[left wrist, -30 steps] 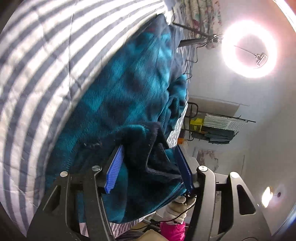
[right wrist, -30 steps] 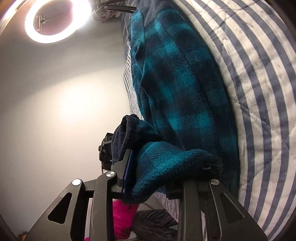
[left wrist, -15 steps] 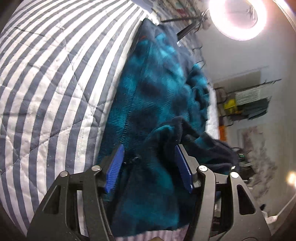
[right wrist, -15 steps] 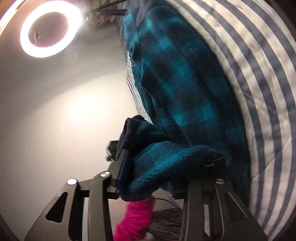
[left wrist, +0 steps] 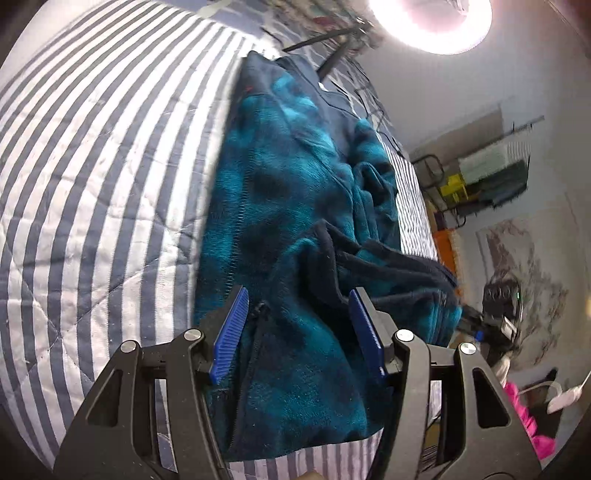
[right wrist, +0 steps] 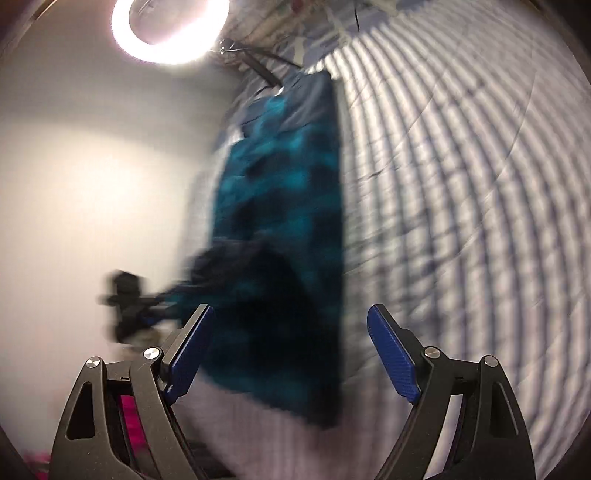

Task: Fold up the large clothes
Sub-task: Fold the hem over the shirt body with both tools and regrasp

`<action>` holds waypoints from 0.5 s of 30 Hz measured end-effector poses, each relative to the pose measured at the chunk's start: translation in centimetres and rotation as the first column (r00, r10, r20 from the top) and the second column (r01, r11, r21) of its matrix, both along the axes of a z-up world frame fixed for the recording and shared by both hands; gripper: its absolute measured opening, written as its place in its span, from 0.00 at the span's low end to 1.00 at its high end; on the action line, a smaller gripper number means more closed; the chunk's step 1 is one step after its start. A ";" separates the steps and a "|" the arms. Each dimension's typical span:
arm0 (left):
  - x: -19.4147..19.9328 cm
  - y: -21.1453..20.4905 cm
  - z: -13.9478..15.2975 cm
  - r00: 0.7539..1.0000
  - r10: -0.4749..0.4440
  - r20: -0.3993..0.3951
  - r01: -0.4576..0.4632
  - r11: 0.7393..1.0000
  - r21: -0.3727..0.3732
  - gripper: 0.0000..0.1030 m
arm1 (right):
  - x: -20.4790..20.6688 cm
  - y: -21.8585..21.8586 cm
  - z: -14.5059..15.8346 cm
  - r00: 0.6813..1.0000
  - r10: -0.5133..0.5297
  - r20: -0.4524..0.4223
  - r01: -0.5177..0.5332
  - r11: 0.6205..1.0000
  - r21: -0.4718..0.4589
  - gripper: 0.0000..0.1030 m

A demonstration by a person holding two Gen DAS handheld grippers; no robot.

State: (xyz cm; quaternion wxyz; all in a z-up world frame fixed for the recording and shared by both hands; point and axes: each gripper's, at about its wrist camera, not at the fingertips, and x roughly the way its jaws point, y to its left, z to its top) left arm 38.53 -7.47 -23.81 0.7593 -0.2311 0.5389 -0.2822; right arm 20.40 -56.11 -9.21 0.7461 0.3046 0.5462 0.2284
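Lying lengthwise on a bed under a striped quilt (left wrist: 110,166), the fleece (left wrist: 295,206) is a teal-and-navy plaid garment, partly folded, with a zipper line running down its near half. Its far end, with a navy collar area, reaches toward the ring light (left wrist: 432,22) at the head of the bed.

In the left wrist view, the left tongs (left wrist: 299,332) have the near end of the fleece between their blue pads (left wrist: 229,336). The fabric fills the gap and touches both pads, so they look clenched on the fleece. A navy fold of the fabric bunches up just beyond the right-hand pad and trails off toward the bed's edge.

The right wrist view is heavily blurred. The right tongs (right wrist: 291,350) stand wide and are opening, both blue pads clear of the cloth. The fleece (right wrist: 280,221) lies beyond and between them on the quilt (right wrist: 461,184), apart from the pads, released. A dark bunched fold sits at its near left side.

Off the bed, a rack (left wrist: 491,173) with yellow and grey items stands against the wall, and something pink (left wrist: 528,421) shows low at the right in the left view.
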 end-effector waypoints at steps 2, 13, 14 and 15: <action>-0.1 -1.1 0.0 0.999 -0.033 0.023 0.032 0.999 0.038 0.56 | 0.5 0.5 -1.1 1.000 0.003 -0.001 -0.003 0.999 0.034 0.72; 0.0 -3.1 -0.6 0.996 -0.079 0.051 0.073 0.990 0.117 0.11 | 2.2 7.1 -1.1 0.984 0.163 0.069 -0.158 0.985 -0.073 0.45; -0.5 -3.3 0.1 0.994 -0.085 0.074 0.075 0.989 0.127 0.11 | 1.9 7.5 -0.7 0.980 0.179 0.083 -0.170 0.980 -0.101 0.38; -1.0 -3.4 0.6 0.992 -0.085 0.091 0.073 0.989 0.129 0.10 | 1.7 7.9 -0.3 0.976 0.196 0.096 -0.183 0.975 -0.125 0.26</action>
